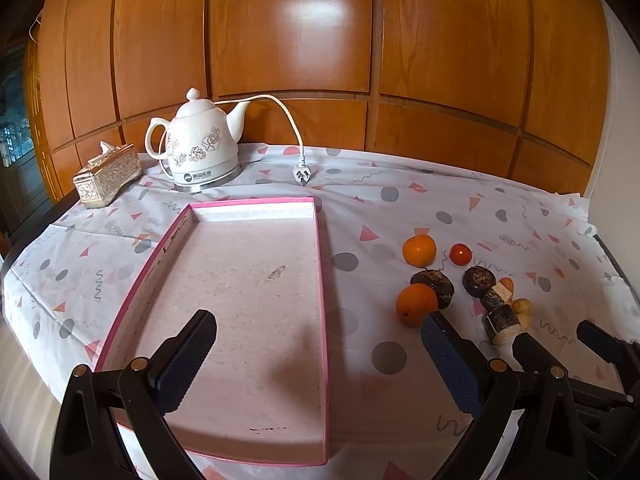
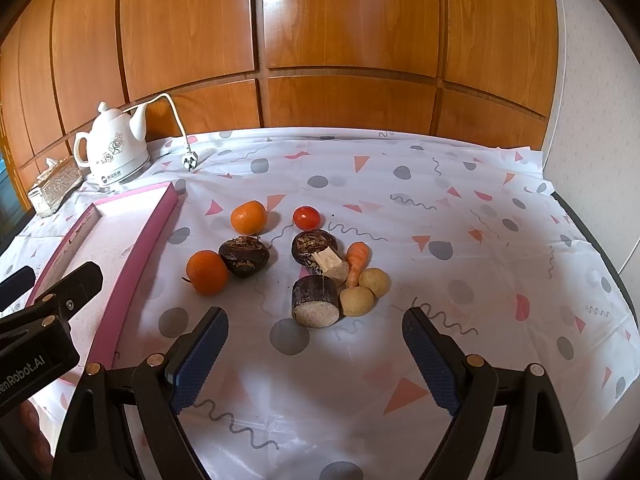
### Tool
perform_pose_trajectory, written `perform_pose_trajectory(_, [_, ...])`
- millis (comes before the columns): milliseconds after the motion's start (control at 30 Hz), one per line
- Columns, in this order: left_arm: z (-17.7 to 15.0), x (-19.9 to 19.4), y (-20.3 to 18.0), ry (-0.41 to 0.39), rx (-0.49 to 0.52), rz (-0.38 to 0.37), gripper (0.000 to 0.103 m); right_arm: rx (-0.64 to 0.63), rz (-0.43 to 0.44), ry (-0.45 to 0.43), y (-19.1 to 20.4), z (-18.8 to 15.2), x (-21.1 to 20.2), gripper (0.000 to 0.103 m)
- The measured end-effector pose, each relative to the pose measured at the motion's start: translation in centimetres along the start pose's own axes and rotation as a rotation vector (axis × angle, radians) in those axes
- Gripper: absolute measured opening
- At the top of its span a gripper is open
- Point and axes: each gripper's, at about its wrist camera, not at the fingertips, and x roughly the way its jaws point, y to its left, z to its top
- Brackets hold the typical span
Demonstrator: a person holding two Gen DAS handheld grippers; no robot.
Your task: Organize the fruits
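A shallow pink-rimmed tray (image 1: 322,280) lies on the tablecloth, nothing in it; its side shows in the right wrist view (image 2: 136,256). To its right sit two oranges (image 2: 207,273) (image 2: 249,217), a red tomato (image 2: 307,217), two dark round water chestnuts (image 2: 244,258) (image 2: 314,245), cut sugarcane pieces (image 2: 315,301), a small carrot (image 2: 356,262) and two small potatoes (image 2: 357,301). My left gripper (image 1: 318,364) is open above the tray's near end. My right gripper (image 2: 316,360) is open, just short of the sugarcane piece, holding nothing.
A white floral electric kettle (image 1: 202,148) with a loose cord and plug (image 1: 302,174) stands at the back left, next to a silver tissue box (image 1: 108,174). A wood-panelled wall runs behind the table. The table edge curves at right (image 2: 592,240).
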Motion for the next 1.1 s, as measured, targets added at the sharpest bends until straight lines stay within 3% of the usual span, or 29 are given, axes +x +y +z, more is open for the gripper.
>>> perform_pose_trajectory(1100, [-0.13,-0.21,-0.63,0.001,0.007,-0.014,0.103,0.003,-0.004,-0.015,-0.34,-0.05,-0.24,0.090])
